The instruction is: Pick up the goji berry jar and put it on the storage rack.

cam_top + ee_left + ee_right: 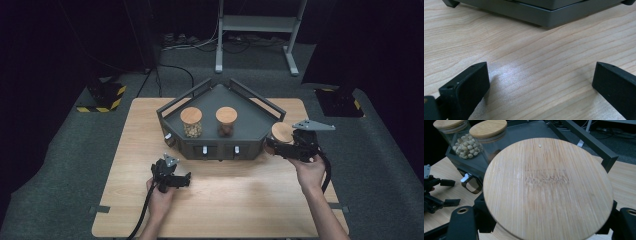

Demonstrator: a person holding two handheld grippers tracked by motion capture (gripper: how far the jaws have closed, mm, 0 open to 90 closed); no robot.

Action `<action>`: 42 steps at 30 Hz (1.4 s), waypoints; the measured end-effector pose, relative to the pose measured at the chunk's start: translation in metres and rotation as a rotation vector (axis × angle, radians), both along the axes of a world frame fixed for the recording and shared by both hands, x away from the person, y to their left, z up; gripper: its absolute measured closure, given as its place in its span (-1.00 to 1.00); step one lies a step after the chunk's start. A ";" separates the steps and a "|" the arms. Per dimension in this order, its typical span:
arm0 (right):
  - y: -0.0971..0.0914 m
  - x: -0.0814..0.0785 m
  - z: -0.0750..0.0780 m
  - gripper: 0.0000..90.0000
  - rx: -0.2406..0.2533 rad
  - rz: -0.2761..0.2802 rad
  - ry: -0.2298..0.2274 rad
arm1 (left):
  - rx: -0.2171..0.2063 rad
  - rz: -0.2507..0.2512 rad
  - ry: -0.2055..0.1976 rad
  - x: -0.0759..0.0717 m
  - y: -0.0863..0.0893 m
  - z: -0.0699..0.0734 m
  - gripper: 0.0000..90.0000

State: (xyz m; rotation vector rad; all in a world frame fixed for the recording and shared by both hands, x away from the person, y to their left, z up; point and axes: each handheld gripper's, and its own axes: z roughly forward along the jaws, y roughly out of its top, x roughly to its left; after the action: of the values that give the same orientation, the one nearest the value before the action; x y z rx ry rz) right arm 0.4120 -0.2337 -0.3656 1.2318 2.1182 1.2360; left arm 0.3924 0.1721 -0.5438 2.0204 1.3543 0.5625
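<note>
A third jar (281, 135), seen by its round wooden lid, is held clamped in the right gripper (292, 145) just off the right front corner of the grey tray (250, 107), which lies to the gripper's left. The jar's long axis is kept upright, lid upward. The left gripper (172, 176) is rested wide open and empty on the table (240, 200), farther from the tray's two jars.
</note>
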 end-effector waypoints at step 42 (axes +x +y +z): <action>0.028 0.034 0.008 -0.42 0.003 0.012 0.044 | 0.000 0.000 0.001 0.000 0.000 0.000 -0.97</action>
State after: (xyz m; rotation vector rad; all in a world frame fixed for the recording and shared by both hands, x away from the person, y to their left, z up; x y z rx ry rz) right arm 0.4459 -0.2058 -0.3576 1.2605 2.1586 1.2278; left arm 0.3924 0.1721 -0.5438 2.0211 1.3544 0.5617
